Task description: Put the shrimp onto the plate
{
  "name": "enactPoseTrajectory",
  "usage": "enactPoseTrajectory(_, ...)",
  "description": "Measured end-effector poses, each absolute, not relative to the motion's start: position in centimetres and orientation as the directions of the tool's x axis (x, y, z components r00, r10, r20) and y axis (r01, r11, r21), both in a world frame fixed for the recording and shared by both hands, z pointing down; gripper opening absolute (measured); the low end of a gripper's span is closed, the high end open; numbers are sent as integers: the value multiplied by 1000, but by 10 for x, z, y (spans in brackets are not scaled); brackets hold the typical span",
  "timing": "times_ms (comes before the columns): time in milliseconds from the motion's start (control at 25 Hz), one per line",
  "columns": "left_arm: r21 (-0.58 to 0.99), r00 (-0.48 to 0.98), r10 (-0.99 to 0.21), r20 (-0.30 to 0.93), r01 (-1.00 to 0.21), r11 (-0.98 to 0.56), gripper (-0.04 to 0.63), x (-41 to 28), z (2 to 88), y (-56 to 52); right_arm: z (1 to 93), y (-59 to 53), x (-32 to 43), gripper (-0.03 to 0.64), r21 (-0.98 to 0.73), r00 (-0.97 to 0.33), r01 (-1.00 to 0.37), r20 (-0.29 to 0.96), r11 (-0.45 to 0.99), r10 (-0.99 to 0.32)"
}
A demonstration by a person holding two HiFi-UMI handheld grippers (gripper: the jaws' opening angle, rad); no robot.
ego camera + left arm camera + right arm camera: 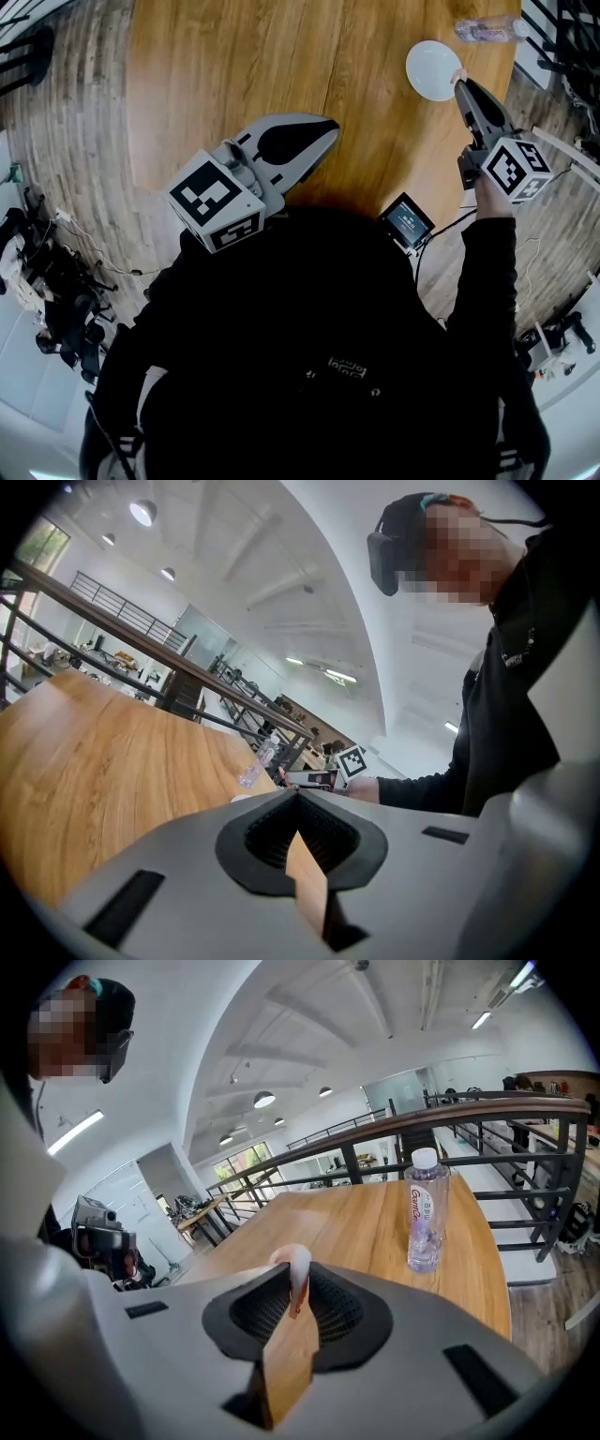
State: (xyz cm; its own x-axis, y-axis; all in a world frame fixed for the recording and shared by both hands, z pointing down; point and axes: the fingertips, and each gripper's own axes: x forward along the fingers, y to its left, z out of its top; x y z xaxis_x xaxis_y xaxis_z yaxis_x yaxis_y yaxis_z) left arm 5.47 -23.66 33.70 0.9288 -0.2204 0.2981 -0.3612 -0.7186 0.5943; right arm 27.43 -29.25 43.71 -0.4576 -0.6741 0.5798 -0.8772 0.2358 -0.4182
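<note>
A small pink and white shrimp (297,1272) is pinched between the tips of my right gripper (298,1283), which is shut on it. In the head view that gripper (461,81) reaches to the near right rim of the round white plate (431,67) on the wooden table, and the shrimp (459,74) shows as a pink speck at its tip, over the rim. The plate is hidden in the right gripper view. My left gripper (314,141) hangs over the near part of the table, its jaws together with nothing in them, well left of the plate.
A clear plastic water bottle (424,1211) stands on the table (281,56) beyond the plate, near the far corner and the black railing (487,1119). A small screen device (406,221) sits by the near table edge. Wooden floor surrounds the table.
</note>
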Motion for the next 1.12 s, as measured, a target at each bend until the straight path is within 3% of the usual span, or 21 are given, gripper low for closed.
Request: enactPoseTrajectory(1120,613,922,-227,313,-379,-694,3,51,358,-238,560,-283,310,72,-331,-370,-928,767,171,-524)
